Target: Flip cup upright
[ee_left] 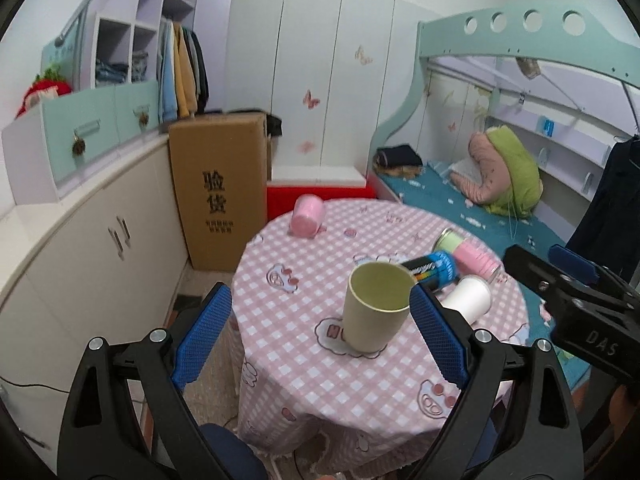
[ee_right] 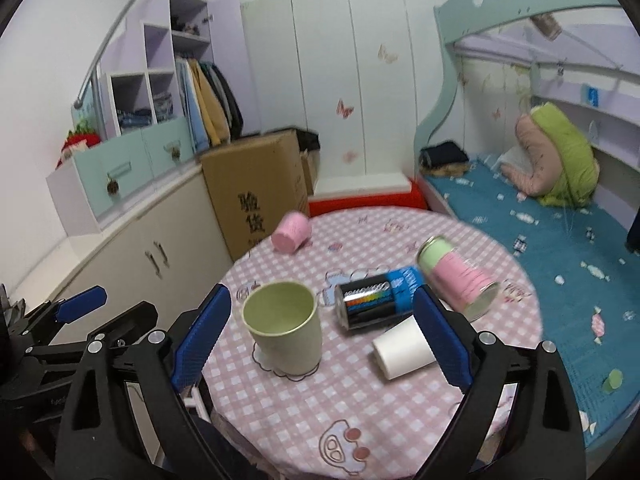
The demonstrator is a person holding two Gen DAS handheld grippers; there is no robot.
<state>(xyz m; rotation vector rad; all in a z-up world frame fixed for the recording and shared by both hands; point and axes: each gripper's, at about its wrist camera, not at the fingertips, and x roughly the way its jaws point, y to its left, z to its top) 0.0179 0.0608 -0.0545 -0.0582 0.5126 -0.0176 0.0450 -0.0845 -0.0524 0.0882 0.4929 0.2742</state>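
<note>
A pale green cup (ee_left: 376, 308) stands upright, mouth up, on the round table with a pink checked cloth (ee_left: 320, 380); it also shows in the right wrist view (ee_right: 286, 330). My left gripper (ee_left: 320, 340) is open, its blue pads wide apart, just in front of the cup and not touching it. My right gripper (ee_right: 322, 340) is open and empty above the table's near side, with the green cup and a white paper cup (ee_right: 402, 348) lying on its side between its pads. The right gripper also shows in the left wrist view (ee_left: 568, 280), at the right.
A pink cup (ee_left: 306, 216) lies on its side at the table's far edge. A battery-shaped can (ee_right: 378, 300) and a pink and green can (ee_right: 460, 276) lie beside the white cup. A cardboard box (ee_left: 218, 188) and cabinets stand left, a bed (ee_right: 560, 264) right.
</note>
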